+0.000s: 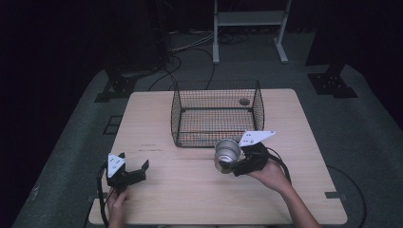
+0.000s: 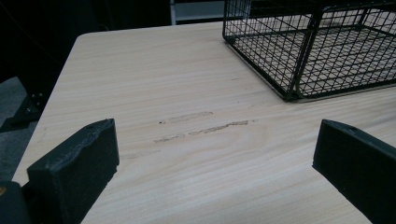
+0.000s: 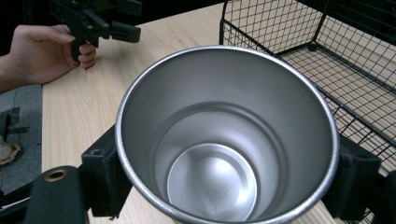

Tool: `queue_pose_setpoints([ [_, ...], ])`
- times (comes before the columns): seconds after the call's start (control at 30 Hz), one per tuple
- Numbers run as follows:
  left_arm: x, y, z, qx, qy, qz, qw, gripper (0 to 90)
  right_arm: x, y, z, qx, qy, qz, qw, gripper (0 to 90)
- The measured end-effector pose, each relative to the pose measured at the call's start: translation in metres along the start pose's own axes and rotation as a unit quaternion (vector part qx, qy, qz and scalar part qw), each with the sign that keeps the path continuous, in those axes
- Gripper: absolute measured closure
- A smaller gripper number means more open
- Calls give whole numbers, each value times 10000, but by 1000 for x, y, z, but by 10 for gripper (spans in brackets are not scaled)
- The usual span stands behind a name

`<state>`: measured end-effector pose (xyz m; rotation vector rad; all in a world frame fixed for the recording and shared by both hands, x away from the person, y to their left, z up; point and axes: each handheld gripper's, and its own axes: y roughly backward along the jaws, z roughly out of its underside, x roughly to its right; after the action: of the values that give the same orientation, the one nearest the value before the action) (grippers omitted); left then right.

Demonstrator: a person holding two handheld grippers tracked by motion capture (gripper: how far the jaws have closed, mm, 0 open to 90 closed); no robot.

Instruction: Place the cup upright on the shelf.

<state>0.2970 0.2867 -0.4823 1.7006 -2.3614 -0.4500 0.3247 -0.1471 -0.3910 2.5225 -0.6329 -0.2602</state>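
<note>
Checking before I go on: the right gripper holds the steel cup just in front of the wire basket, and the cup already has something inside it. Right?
Not quite. The right gripper does hold the steel cup just in front of the wire basket, but the cup is empty: the right gripper view looks straight down to its bare metal bottom.

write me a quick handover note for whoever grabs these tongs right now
Right tongs: shut on the steel cup, jaws on opposite sides of its wall, cup empty, held near the front of the wire basket.
Left tongs: open, holding nothing, at the table's front left.
Done: cup gripped.
Left: probably put the cup in the basket, which looks empty.
</note>
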Motion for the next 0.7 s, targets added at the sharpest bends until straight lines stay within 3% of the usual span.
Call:
queue_pose_setpoints([
  [0.7,0,0,0,-11,-11,0,10000,0,15,11,-35,111,-95,-2,9999,179],
])
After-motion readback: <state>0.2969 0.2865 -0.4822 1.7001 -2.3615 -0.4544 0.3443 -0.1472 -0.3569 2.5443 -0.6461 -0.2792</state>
